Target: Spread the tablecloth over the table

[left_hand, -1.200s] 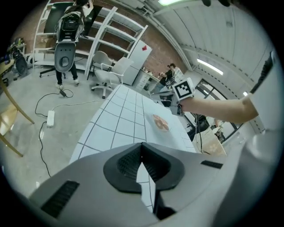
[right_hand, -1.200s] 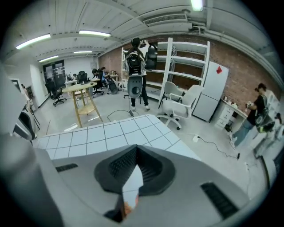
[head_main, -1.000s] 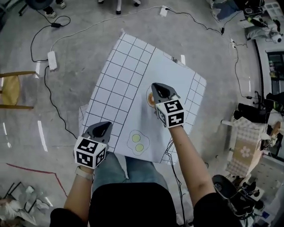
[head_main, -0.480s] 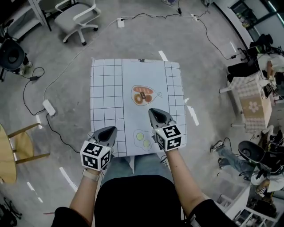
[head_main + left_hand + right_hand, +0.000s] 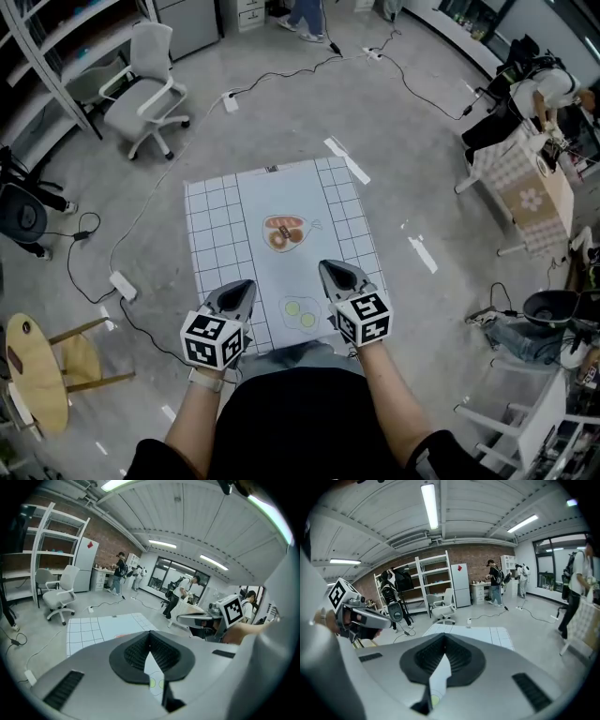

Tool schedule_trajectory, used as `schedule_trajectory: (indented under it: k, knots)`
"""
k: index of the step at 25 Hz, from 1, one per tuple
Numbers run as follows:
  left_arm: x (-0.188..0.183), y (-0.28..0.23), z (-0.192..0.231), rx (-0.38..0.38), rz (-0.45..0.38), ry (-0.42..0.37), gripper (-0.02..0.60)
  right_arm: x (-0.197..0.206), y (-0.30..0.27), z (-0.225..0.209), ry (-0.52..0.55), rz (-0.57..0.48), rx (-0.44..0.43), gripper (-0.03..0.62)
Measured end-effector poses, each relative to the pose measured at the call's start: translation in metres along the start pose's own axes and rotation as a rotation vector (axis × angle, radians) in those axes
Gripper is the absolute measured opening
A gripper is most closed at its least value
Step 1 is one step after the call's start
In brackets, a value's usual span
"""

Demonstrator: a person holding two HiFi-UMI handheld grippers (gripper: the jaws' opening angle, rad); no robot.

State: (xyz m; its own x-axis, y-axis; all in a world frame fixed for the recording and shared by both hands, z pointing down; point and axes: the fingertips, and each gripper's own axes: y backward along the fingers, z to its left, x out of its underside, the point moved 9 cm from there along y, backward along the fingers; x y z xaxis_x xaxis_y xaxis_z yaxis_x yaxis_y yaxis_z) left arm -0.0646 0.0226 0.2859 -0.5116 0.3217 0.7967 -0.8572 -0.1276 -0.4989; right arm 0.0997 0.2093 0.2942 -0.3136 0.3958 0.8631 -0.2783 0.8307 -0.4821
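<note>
A white tablecloth [image 5: 281, 234] with a black grid along both sides and printed food pictures lies flat over a small square table. Both grippers hover above its near edge, close to the person's body. My left gripper [image 5: 246, 286] is over the near left part, jaws shut with nothing in them. Over the near right part, my right gripper [image 5: 328, 269] is also shut and empty. In the left gripper view the closed jaws [image 5: 150, 641] point across the cloth [image 5: 103, 627]. The right gripper view shows its closed jaws [image 5: 443, 641] above the cloth [image 5: 478, 632].
A white office chair [image 5: 141, 89] stands beyond the table on the left. A round wooden stool [image 5: 37, 370] is at the near left. Cables and a power strip [image 5: 122, 284] lie on the floor. A checked-cloth table [image 5: 525, 178] stands at the right. People stand in the background.
Both grippers have risen from the cloth. The right one has drawn back from the middle of the cloth to its near edge. The head view now sees the table square-on and smaller.
</note>
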Motion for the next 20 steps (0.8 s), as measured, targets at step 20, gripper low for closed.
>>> schedule_trajectory:
  k: [20]
  knots:
    - [-0.102, 0.049, -0.051, -0.125, -0.235, -0.156, 0.012, -0.123, 0.060, -0.001, 0.174, -0.249, -0.109, 0.011]
